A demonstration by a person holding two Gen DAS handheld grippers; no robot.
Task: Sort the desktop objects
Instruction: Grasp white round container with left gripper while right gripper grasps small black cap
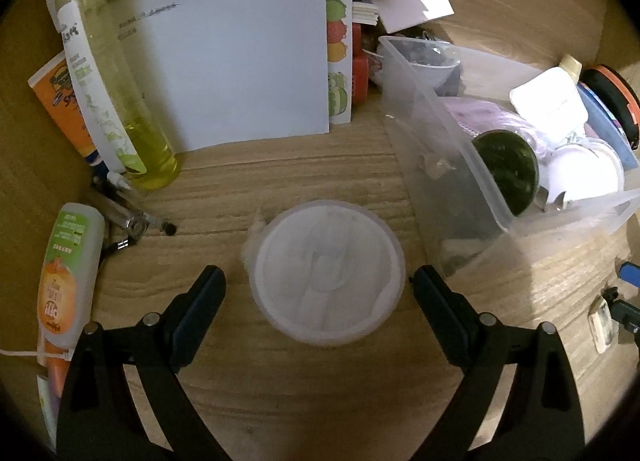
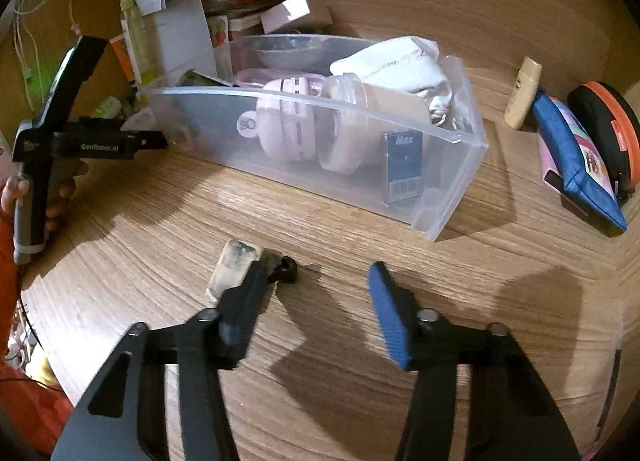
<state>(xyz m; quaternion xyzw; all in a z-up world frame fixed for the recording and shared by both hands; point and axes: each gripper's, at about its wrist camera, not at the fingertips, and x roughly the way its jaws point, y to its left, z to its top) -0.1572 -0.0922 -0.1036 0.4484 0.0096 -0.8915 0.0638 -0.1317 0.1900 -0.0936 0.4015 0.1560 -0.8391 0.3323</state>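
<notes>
A round white lidded tub (image 1: 326,271) stands on the wooden desk. My left gripper (image 1: 320,281) is open, its fingers on either side of the tub without touching it. My right gripper (image 2: 316,281) is open and empty above the desk. A small pale keychain piece with a black clip (image 2: 240,267) lies just beyond its left finger (image 2: 244,301). A clear plastic bin (image 2: 452,137) holds pink headphones (image 2: 288,121), a white cloth (image 2: 400,65) and a blue box (image 2: 404,165). The bin also shows in the left wrist view (image 1: 436,149).
A yellow spray bottle (image 1: 116,89), an orange tube (image 1: 60,101), a small orange-label bottle (image 1: 68,273) and a metal tool (image 1: 132,217) lie at the left. White papers (image 1: 240,61) stand behind. A blue pouch (image 2: 576,165), an orange-rimmed case (image 2: 608,129) and a cream bottle (image 2: 524,93) lie right of the bin.
</notes>
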